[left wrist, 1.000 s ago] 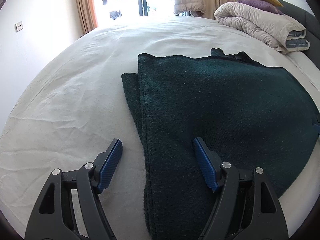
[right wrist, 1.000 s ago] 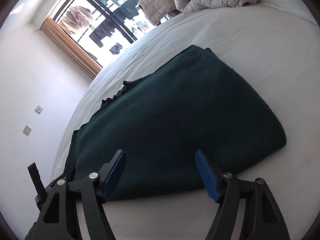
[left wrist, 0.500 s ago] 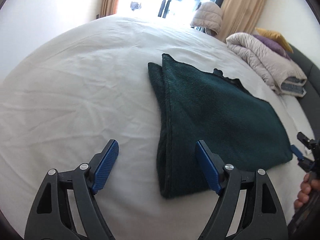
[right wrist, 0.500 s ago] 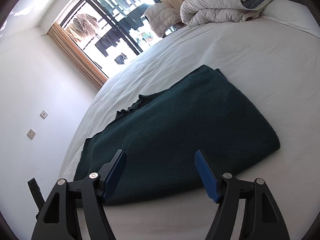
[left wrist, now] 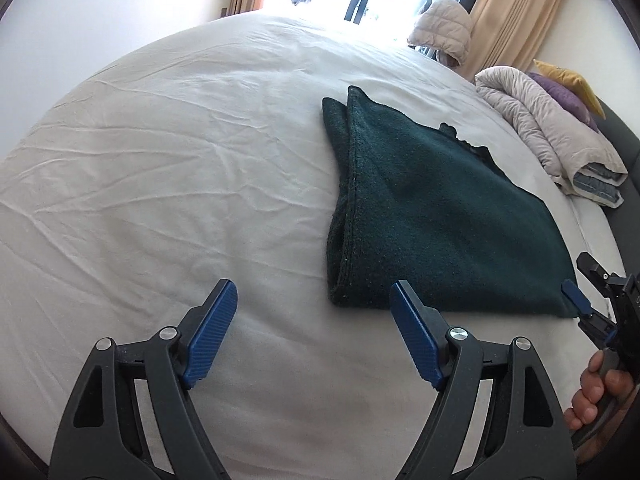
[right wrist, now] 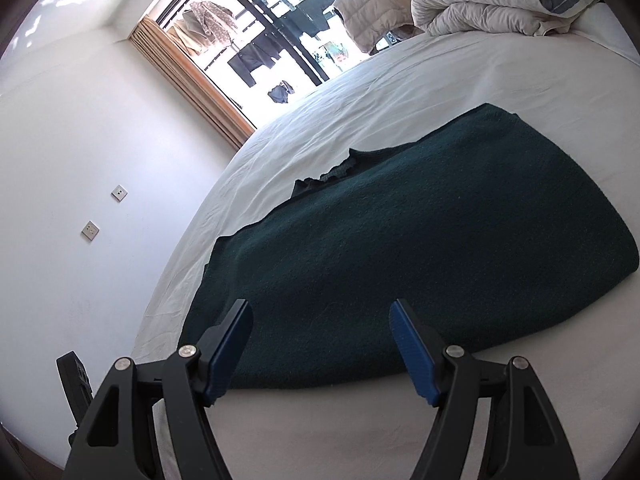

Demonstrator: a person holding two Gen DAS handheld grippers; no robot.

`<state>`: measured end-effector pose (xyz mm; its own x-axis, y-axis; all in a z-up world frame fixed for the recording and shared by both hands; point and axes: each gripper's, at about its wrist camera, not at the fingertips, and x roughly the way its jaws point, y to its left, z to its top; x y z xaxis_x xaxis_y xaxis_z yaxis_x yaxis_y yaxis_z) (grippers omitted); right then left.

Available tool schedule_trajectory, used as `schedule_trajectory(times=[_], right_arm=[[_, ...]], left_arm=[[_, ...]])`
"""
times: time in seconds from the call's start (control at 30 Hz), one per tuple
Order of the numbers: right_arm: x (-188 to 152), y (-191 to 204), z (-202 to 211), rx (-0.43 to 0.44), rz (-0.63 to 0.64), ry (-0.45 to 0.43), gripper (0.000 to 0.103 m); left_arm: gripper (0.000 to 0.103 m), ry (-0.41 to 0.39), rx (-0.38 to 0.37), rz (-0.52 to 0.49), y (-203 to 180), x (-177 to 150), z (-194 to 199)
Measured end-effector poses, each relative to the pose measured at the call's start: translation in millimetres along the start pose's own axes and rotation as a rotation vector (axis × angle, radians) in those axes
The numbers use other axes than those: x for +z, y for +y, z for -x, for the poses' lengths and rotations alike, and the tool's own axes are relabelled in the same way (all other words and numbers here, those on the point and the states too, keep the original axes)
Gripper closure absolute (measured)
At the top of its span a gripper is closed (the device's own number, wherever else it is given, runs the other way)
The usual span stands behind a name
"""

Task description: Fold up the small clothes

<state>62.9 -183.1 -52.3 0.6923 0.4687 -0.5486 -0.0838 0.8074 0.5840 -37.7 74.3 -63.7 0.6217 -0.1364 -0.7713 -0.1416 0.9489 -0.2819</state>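
A dark green knitted garment [left wrist: 432, 216] lies folded flat on the white bed sheet [left wrist: 180, 168]. My left gripper [left wrist: 316, 312] is open and empty, held above the sheet just short of the garment's near left corner. My right gripper [right wrist: 320, 332] is open and empty, hovering over the garment's [right wrist: 420, 248] near edge. In the left wrist view the right gripper [left wrist: 592, 300] shows at the garment's right corner, with the hand that holds it.
A rolled grey duvet [left wrist: 552, 136] with purple and yellow pillows lies at the bed's far right. A puffy jacket [left wrist: 444, 28] sits by the window. The duvet [right wrist: 488, 0] also shows in the right wrist view. A white wall [right wrist: 80, 160] runs along the bed's left.
My left gripper has pulled back and left off the garment, which now lies farther ahead. My right gripper has drawn back a little. Both stay open.
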Motion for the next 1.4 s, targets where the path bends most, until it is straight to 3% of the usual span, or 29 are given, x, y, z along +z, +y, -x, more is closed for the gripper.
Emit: schedule_trajectory(times=[0.33, 0.47, 0.67, 1.03, 1.1, 1.17, 1.2, 1.33, 1.4], right_arm=[[2, 14, -13, 0.008, 0.030, 0.029, 0.030], [4, 23, -21, 0.021, 0.041, 0.039, 0.030], [8, 26, -27, 0.049, 0.023, 0.039, 0.030], [23, 32, -38, 0.094, 0.017, 0.051, 0.030], [30, 35, -47, 0.103, 0.025, 0.069, 0.030], [37, 35, -60, 0.102, 0.020, 0.099, 0.036], [41, 35, -67, 0.095, 0.016, 0.111, 0.038], [57, 30, -97, 0.087, -0.021, 0.173, 0.056], [62, 28, -112, 0.090, -0.038, 0.213, 0.061]], left_arm=[[0.025, 0.021, -0.051, 0.058, 5, 7, -9], [0.022, 0.035, -0.115, 0.133, 8, 14, -17], [0.021, 0.048, -0.299, 0.307, 13, 18, -28], [0.023, 0.038, -0.460, 0.526, 10, 22, -49], [0.032, 0.032, -0.486, 0.537, 7, 23, -54], [0.062, 0.045, -0.522, 0.534, 3, 25, -64], [0.069, 0.064, -0.531, 0.541, 2, 26, -72], [0.083, 0.060, -0.543, 0.559, 3, 30, -91], [0.087, 0.049, -0.545, 0.542, 5, 34, -95]])
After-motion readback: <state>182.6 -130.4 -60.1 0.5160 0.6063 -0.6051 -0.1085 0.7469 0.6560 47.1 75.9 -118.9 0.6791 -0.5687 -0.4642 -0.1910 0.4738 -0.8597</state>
